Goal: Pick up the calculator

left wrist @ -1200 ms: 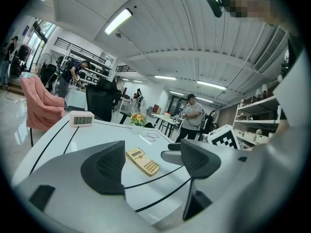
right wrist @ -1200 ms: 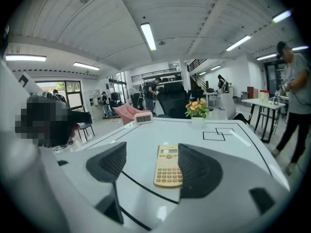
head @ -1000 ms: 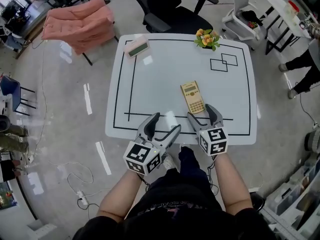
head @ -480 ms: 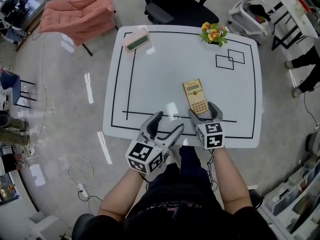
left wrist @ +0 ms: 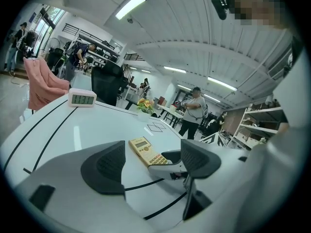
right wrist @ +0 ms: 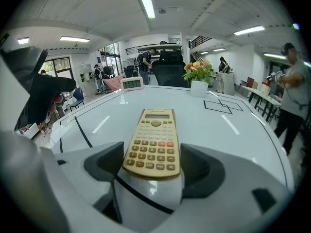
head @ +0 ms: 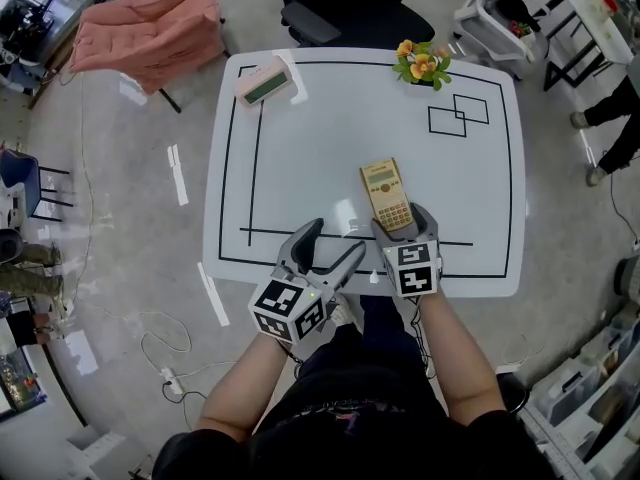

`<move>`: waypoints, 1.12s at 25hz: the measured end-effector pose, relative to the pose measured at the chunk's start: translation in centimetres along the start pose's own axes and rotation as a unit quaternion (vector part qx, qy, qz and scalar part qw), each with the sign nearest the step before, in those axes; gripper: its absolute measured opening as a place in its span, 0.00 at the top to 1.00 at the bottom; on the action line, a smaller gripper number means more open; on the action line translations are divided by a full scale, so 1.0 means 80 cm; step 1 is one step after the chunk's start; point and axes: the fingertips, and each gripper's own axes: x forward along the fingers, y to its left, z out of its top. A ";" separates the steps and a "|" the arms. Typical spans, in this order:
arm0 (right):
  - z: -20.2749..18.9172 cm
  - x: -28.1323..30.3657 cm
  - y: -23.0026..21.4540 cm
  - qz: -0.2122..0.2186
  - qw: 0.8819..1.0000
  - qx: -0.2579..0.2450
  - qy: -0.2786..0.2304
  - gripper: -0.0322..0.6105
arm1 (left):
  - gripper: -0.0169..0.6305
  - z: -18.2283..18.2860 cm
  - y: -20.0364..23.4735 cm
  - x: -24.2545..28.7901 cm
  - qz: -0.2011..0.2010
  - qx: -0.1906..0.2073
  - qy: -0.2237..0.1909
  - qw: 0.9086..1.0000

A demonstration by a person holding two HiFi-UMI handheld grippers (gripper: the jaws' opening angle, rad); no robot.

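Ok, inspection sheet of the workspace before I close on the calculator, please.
Surface: white table, black lines on it.
Job's things: calculator flat, face up, near end between the jaws of the right gripper.
Clutter: clock at far left corner; flowers at far edge.
Grippers: right gripper open, pads off the calculator; left gripper open, empty.
Cables: cable and power strip on floor, left.
Surroundings: office chair, pink armchair, person at right.
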 end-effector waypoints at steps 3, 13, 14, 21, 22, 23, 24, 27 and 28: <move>0.002 0.000 -0.001 0.000 1.000 0.001 0.003 0.40 | 0.44 -0.003 0.001 0.009 -0.004 -0.002 0.006 1.000; 0.001 -0.001 -0.005 0.039 0.998 0.046 0.015 0.40 | 0.44 -0.016 0.008 0.037 -0.010 -0.033 0.028 0.999; 0.002 -0.001 -0.005 0.047 0.997 0.058 0.013 0.40 | 0.44 -0.018 0.009 0.041 -0.011 -0.039 0.031 0.999; 0.004 -0.002 -0.006 0.079 0.992 0.094 0.014 0.40 | 0.45 -0.029 0.013 0.075 -0.023 -0.082 0.053 0.995; 0.004 -0.003 -0.007 0.082 0.992 0.097 0.014 0.40 | 0.45 -0.031 0.013 0.081 -0.025 -0.088 0.056 0.994; 0.004 -0.003 -0.007 0.085 0.991 0.099 0.014 0.40 | 0.45 -0.033 0.014 0.087 -0.026 -0.093 0.060 0.994; 0.004 -0.003 -0.007 0.088 0.991 0.101 0.014 0.40 | 0.45 -0.035 0.014 0.093 -0.026 -0.097 0.064 0.993; 0.005 -0.004 -0.008 0.103 0.988 0.115 0.014 0.40 | 0.46 -0.040 0.018 0.110 -0.025 -0.111 0.075 0.991; 0.006 -0.004 -0.009 0.109 0.986 0.122 0.013 0.40 | 0.46 -0.041 0.020 0.115 -0.024 -0.117 0.078 0.990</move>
